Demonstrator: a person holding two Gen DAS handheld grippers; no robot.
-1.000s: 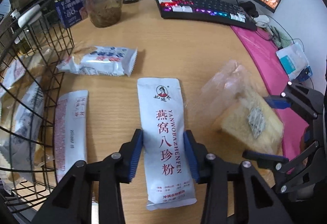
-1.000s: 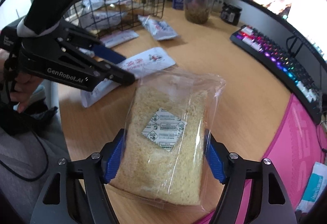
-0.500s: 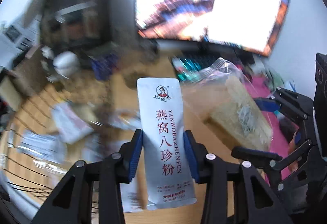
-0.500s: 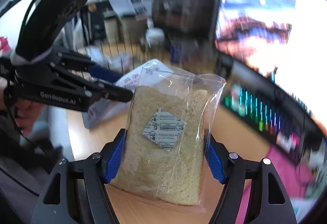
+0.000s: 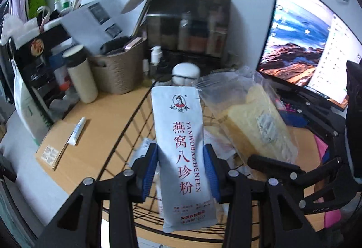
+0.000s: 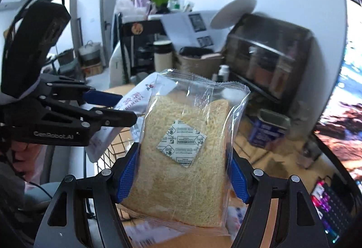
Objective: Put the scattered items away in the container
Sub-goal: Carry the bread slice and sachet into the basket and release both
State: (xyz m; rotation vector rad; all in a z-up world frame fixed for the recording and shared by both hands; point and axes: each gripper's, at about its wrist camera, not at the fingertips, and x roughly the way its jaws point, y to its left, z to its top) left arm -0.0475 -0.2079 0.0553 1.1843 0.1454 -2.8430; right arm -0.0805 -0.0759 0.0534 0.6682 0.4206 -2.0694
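My left gripper (image 5: 181,166) is shut on a long white sachet (image 5: 181,148) with red Chinese print, held up in the air over the black wire basket (image 5: 126,132). My right gripper (image 6: 183,171) is shut on a clear bag of sliced bread (image 6: 187,148), also lifted. In the left wrist view the bread bag (image 5: 255,121) hangs just right of the sachet, and the right gripper's frame (image 5: 316,171) fills the right edge. In the right wrist view the left gripper (image 6: 108,107) with its sachet (image 6: 135,98) sits at the left, above the basket wires (image 6: 113,150). Packets lie inside the basket.
Behind the basket on the wooden desk (image 5: 108,116) stand a white bottle (image 5: 81,76), a woven bin (image 5: 117,71), a pump bottle (image 5: 156,55) and a dark cabinet (image 5: 187,24). A cardboard sheet with a small tube (image 5: 77,130) lies left. A monitor (image 5: 301,44) and keyboard (image 6: 328,202) are at the right.
Both grippers lifted their packets off the desk and swung left, so they now hang over the wire basket. The grips held throughout.
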